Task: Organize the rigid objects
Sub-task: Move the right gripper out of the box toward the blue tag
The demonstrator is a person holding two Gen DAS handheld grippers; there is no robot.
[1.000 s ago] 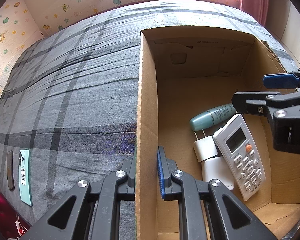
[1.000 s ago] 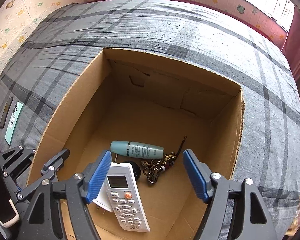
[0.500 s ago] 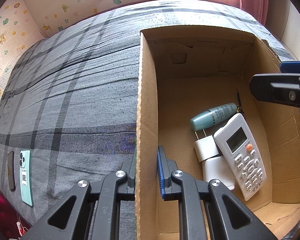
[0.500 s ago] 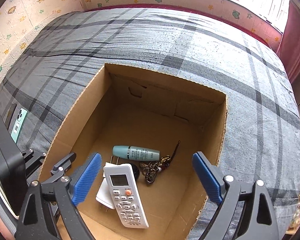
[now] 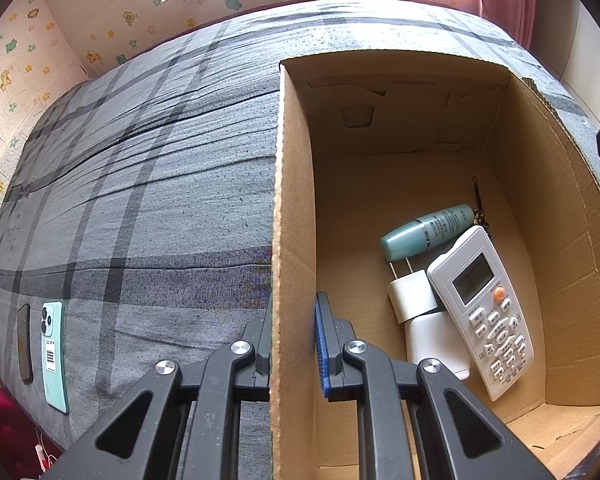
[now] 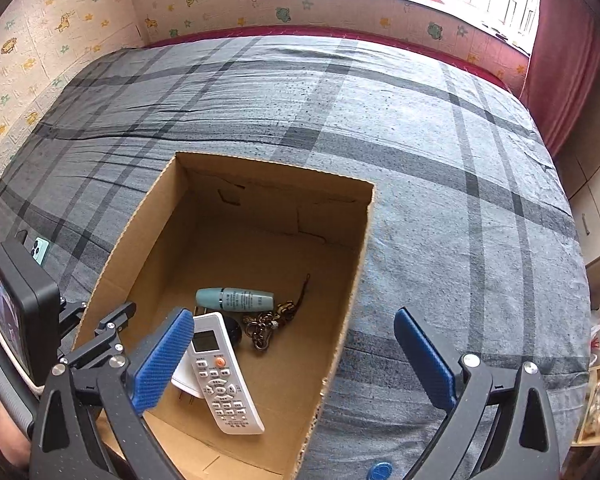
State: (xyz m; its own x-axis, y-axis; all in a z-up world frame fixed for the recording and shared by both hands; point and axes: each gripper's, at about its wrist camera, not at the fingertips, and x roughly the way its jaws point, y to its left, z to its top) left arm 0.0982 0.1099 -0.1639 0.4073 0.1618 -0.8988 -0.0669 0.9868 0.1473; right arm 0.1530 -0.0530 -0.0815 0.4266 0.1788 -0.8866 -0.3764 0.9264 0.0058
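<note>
An open cardboard box (image 5: 296, 200) (image 6: 276, 168) stands on a grey plaid bed. On its floor lie a white remote (image 5: 482, 312) (image 6: 220, 376), a teal bottle (image 5: 428, 232) (image 6: 236, 299), two white chargers (image 5: 412, 296) and a keychain (image 6: 266, 328). My left gripper (image 5: 294, 320) is shut on the box's left wall near its top edge; it also shows as the left gripper (image 6: 100, 332) in the right wrist view. My right gripper (image 6: 290, 316) hangs above the box's right side, jaws opening wide with nothing between them.
A mint-green phone (image 5: 53, 352) (image 6: 40, 249) lies on the bedsheet (image 6: 420, 160) left of the box, beside a dark slim object (image 5: 24, 344). Patterned walls, a window and a red curtain (image 6: 560, 60) border the bed. A small blue round thing (image 6: 380, 470) sits at the bottom edge.
My right gripper has risen out of the box and drifted right while its jaws spread wider. The remote stays on the box floor. The left gripper has not moved.
</note>
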